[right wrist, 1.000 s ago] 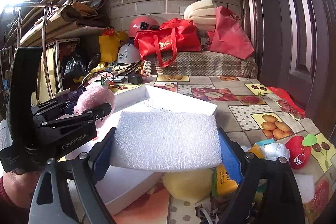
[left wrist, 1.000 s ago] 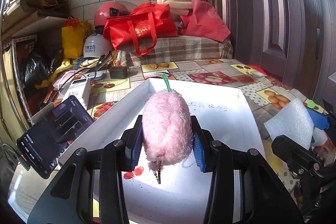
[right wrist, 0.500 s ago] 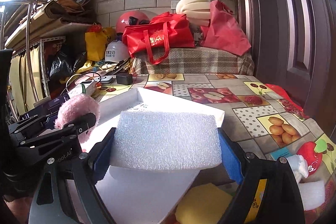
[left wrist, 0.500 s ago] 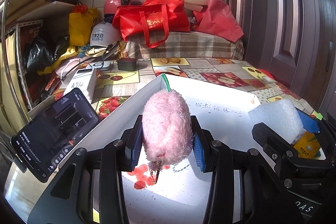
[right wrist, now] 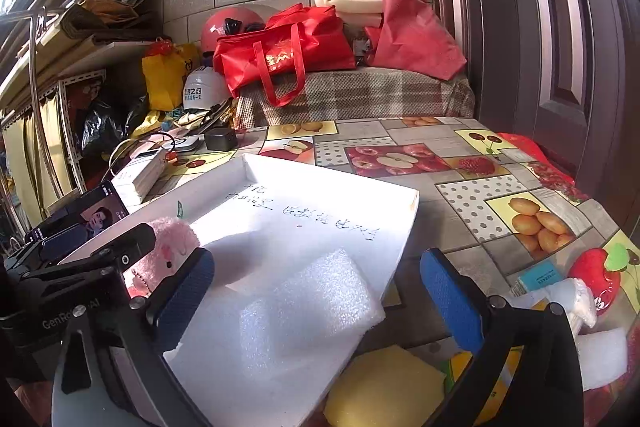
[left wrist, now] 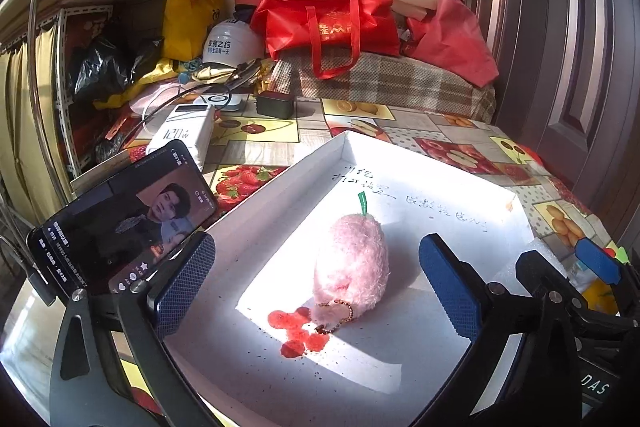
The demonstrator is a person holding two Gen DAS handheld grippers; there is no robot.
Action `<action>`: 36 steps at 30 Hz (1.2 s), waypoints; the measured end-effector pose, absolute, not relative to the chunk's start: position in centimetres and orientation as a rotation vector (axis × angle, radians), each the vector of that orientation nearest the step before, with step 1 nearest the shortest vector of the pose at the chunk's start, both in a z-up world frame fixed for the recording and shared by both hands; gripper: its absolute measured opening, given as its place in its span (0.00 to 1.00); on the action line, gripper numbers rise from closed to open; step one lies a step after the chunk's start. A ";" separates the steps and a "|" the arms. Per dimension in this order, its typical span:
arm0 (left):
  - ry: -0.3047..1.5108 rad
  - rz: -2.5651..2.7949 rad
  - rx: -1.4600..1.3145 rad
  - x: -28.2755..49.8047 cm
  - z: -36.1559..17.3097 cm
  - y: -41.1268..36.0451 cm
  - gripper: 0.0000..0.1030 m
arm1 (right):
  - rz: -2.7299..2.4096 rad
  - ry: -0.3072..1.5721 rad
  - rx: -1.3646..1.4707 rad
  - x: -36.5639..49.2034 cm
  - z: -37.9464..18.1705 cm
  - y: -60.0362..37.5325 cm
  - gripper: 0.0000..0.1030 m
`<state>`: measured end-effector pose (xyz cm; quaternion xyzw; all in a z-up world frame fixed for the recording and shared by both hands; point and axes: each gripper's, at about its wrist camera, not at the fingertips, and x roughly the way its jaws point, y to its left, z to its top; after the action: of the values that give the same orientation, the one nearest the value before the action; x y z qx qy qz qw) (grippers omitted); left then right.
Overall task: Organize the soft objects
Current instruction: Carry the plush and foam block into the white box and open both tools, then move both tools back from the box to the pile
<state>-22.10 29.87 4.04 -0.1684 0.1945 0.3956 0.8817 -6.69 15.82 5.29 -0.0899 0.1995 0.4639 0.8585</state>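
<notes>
Left wrist: left gripper (left wrist: 316,277) had just opened wide, jaws clear of pink plush (left wrist: 352,263), which lay in white tray (left wrist: 460,171).
Right wrist: right gripper (right wrist: 316,293) had just opened, foam sheet (right wrist: 312,303) loose on tray's near edge.

Both tongs have just been opening. The left tongs (left wrist: 316,283) and right tongs (right wrist: 316,295) gape wide, side by side, gripping nothing.

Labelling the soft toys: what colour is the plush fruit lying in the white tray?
Pink plush fruit with a green stem, clearest in the left wrist view.
</notes>
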 end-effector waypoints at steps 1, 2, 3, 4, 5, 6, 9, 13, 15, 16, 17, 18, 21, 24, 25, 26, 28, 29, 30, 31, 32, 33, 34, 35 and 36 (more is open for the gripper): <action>0.395 0.825 -0.353 -22.3 4.1 29.8 1.00 | 0.971 0.410 -0.194 -6.9 5.3 15.8 1.00; 0.387 0.825 -0.353 -22.5 4.1 29.7 1.00 | 0.968 0.396 -0.201 -7.2 5.4 15.8 1.00; 0.380 0.829 -0.350 -22.6 4.2 29.6 1.00 | 0.966 0.377 -0.206 -7.5 5.5 15.7 1.00; 0.376 0.831 -0.348 -22.6 4.2 29.6 1.00 | 0.966 0.357 -0.208 -7.8 5.6 15.6 1.00; 0.373 0.832 -0.345 -22.6 4.2 29.5 1.00 | 0.971 0.339 -0.208 -8.1 5.7 15.5 1.00; 0.372 0.836 -0.341 -22.6 4.3 29.4 1.00 | 0.976 0.322 -0.205 -8.3 5.9 15.3 1.00; 0.362 0.845 -0.325 -22.7 4.4 29.1 1.00 | 0.982 0.291 -0.181 -8.5 6.1 14.7 1.00; 0.347 0.856 -0.311 -22.9 4.5 28.9 1.00 | 0.990 0.308 -0.159 -8.4 6.1 14.2 1.00; 0.343 0.864 -0.301 -22.9 4.6 28.8 1.00 | 1.002 0.312 -0.159 -8.7 6.0 13.8 1.00; 0.340 0.866 -0.294 -22.9 4.6 28.7 1.00 | 1.008 0.311 -0.160 -8.9 6.0 13.6 1.00; 0.334 0.869 -0.284 -22.9 4.7 28.4 1.00 | 1.017 0.311 -0.162 -9.1 6.0 13.4 1.00; 0.326 0.874 -0.272 -22.9 4.8 28.2 1.00 | 1.028 0.313 -0.165 -9.3 5.9 13.2 1.00; 0.307 0.882 -0.217 -22.9 5.0 27.1 1.00 | 1.061 0.321 -0.167 -9.8 5.8 12.2 1.00; 0.300 0.886 -0.150 -22.5 5.2 25.9 1.00 | 1.095 0.347 -0.182 -10.2 5.6 11.2 1.00; 0.302 0.883 -0.138 -22.3 5.2 25.7 1.00 | 1.109 0.352 -0.189 -10.3 5.6 10.8 1.00; 0.304 0.878 -0.132 -22.3 5.2 25.4 1.00 | 1.122 0.349 -0.192 -10.5 5.6 10.4 1.00; 0.303 0.869 -0.127 -22.2 5.2 25.0 1.00 | 1.135 0.331 -0.187 -10.7 5.8 9.3 1.00; 0.301 0.865 -0.126 -22.1 5.3 24.8 1.00 | 1.138 0.327 -0.182 -10.7 5.8 8.9 1.00; 0.299 0.861 -0.124 -22.2 5.3 24.7 1.00 | 1.137 0.327 -0.173 -10.5 5.9 8.5 1.00; 0.299 0.855 -0.124 -22.1 5.3 24.5 1.00 | 1.130 0.330 -0.158 -10.2 6.0 8.2 1.00; 0.299 0.849 -0.124 -22.1 5.3 24.3 1.00 | 1.121 0.339 -0.138 -9.8 6.0 7.9 1.00; 0.298 0.848 -0.121 -22.1 5.3 24.0 1.00 | 1.112 0.352 -0.117 -9.2 6.1 7.6 1.00; 0.295 0.845 -0.118 -22.0 5.3 23.7 1.00 | 1.102 0.368 -0.095 -8.6 6.0 7.3 1.00; 0.292 0.836 -0.115 -22.0 5.3 23.5 1.00 | 1.094 0.380 -0.077 -8.1 6.0 6.9 1.00; 0.290 0.824 -0.114 -21.9 5.4 23.1 1.00 | 1.085 0.387 -0.056 -7.5 6.1 6.5 1.00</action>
<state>-21.92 23.15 5.37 -0.0550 0.1403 0.3987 0.9046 -7.50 6.45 6.06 -0.0266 0.1830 0.5127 0.8384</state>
